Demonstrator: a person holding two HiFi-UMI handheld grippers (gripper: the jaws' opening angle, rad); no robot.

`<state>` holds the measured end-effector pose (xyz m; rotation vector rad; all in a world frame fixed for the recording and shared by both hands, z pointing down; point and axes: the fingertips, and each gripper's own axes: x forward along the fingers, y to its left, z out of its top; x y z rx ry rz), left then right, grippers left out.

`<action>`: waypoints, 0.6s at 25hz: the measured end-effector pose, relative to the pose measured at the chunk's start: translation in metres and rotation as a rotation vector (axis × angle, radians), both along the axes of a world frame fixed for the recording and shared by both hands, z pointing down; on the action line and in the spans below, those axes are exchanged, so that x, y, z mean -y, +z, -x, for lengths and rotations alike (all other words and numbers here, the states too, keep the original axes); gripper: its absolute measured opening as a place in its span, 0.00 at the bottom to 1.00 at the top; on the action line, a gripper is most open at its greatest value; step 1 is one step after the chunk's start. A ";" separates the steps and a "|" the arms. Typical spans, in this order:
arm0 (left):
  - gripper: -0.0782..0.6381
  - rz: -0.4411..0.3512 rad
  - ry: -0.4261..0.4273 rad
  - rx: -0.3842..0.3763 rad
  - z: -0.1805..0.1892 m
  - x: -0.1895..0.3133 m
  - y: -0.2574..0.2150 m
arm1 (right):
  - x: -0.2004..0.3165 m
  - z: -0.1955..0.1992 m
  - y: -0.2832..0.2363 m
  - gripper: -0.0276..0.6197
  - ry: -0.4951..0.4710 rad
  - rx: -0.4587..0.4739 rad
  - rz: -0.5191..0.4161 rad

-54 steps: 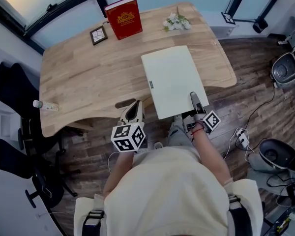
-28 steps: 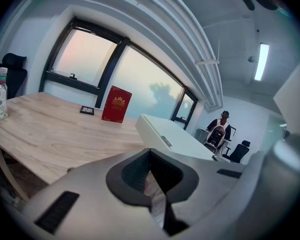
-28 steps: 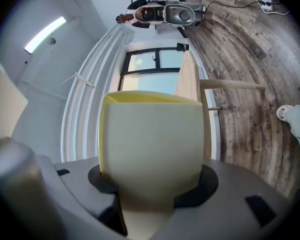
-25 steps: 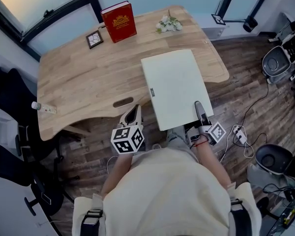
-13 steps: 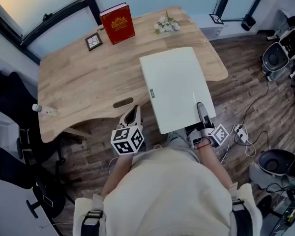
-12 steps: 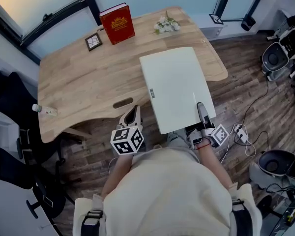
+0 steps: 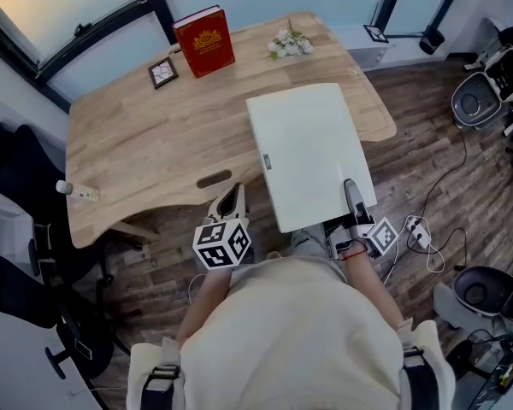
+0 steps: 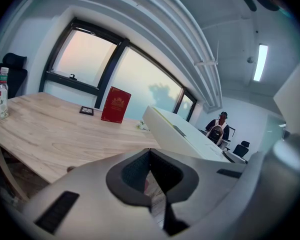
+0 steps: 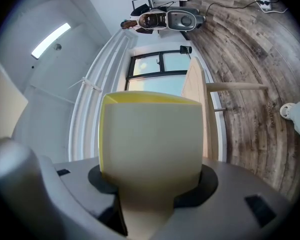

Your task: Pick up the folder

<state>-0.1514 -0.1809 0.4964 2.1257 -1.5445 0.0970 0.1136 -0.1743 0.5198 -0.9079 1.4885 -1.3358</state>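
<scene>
The folder (image 7: 308, 148) is a broad, pale, thick slab over the right half of the wooden table (image 7: 154, 143). Its near end hangs past the table's front edge. My right gripper (image 7: 350, 190) is shut on the folder's near right corner. In the right gripper view the folder (image 9: 150, 139) fills the space between the jaws, edge on, with a yellow rim. From the left gripper view the folder (image 8: 190, 136) looks raised off the wood. My left gripper (image 7: 232, 196) hangs just off the table's front edge, left of the folder, jaws together and empty.
A red book (image 7: 205, 39), a small picture frame (image 7: 162, 73) and white flowers (image 7: 289, 43) stand along the table's far edge. A small bottle (image 7: 75, 191) lies near its left edge. Black chairs (image 7: 21, 161) stand to the left. A power strip (image 7: 415, 229) and cables lie on the floor at right.
Since the earliest frame the folder, gripped by the right gripper, has come slightly toward me past the table's front edge. Over the last second it barely shifts. The left gripper stays still.
</scene>
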 end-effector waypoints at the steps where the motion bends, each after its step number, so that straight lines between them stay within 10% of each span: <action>1: 0.14 0.001 0.000 0.000 0.000 0.000 0.000 | 0.000 0.001 0.000 0.47 -0.002 0.000 0.001; 15: 0.14 0.003 -0.008 -0.008 0.004 -0.001 0.001 | 0.003 0.008 0.004 0.47 -0.015 0.003 0.016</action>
